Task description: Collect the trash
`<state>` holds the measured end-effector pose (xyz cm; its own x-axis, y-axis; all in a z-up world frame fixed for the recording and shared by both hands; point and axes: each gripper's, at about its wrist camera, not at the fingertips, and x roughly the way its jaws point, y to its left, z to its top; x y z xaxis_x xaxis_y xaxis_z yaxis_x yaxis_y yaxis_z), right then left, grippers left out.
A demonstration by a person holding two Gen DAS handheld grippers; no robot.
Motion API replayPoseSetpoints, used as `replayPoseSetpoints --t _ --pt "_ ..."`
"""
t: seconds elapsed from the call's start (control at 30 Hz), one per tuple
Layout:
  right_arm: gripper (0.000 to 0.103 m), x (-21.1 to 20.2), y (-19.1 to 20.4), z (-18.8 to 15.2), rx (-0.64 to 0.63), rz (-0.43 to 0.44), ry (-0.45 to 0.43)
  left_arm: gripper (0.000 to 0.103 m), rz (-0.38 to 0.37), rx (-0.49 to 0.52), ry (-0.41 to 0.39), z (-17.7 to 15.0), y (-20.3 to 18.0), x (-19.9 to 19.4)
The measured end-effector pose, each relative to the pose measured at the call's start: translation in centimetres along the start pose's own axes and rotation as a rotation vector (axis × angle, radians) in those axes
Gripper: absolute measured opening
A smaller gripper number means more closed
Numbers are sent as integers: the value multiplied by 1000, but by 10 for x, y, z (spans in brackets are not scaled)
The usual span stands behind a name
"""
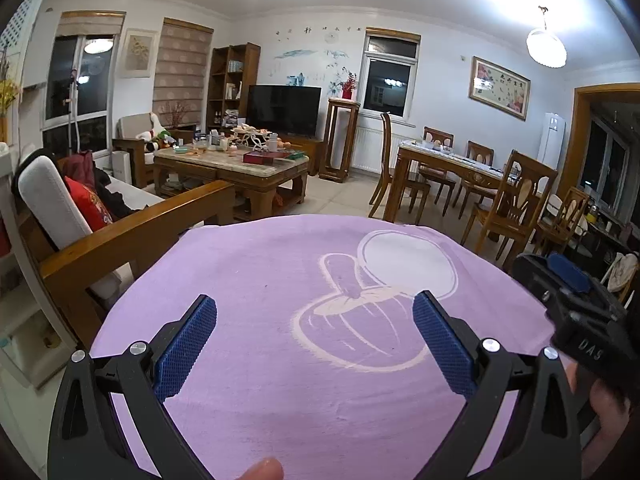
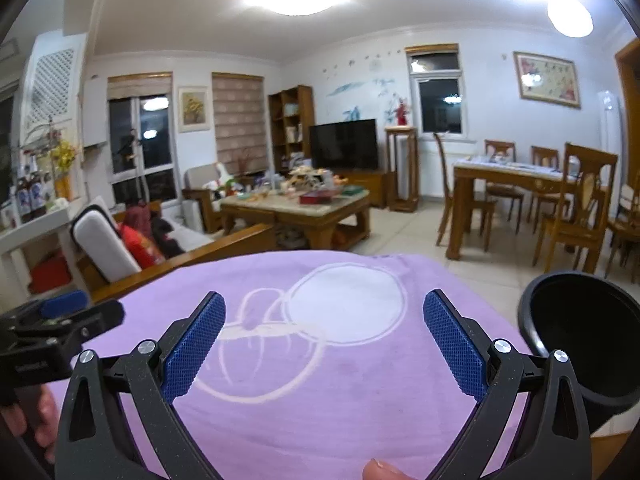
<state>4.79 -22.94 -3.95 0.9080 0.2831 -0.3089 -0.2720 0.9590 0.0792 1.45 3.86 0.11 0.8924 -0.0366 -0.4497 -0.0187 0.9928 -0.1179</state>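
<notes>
I've got both grippers held level and side by side over a purple cloth (image 1: 256, 280) with a pale cartoon print. My left gripper (image 1: 315, 326) has its jaws spread wide with nothing between them, and so does the right gripper (image 2: 325, 322). The pads are blue with a knurled mesh texture, on matte black arms. A round black bin (image 2: 584, 336), smooth plastic, sits just right of the right gripper. I can't see any trash on the cloth.

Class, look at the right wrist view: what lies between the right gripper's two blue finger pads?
Only bare purple cloth with a white printed outline; the right gripper holds nothing.
</notes>
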Motion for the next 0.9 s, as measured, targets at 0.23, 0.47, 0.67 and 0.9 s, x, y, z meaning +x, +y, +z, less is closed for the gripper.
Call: replayPoseSetpoints --t 0.23,0.47,0.67,0.9 --pt "98 -14 -15 -7 16 5 -89 98 36 15 -16 0 -3 1" --pt "98 -22 -18 -12 15 29 -85 98 58 26 -36 -4 -4 -4" --pt "98 -21 -10 -10 -4 38 -79 98 68 29 -40 -6 -5 -7" --pt "98 -21 -11 -11 2 41 -77 98 91 20 -15 -5 -4 -6"
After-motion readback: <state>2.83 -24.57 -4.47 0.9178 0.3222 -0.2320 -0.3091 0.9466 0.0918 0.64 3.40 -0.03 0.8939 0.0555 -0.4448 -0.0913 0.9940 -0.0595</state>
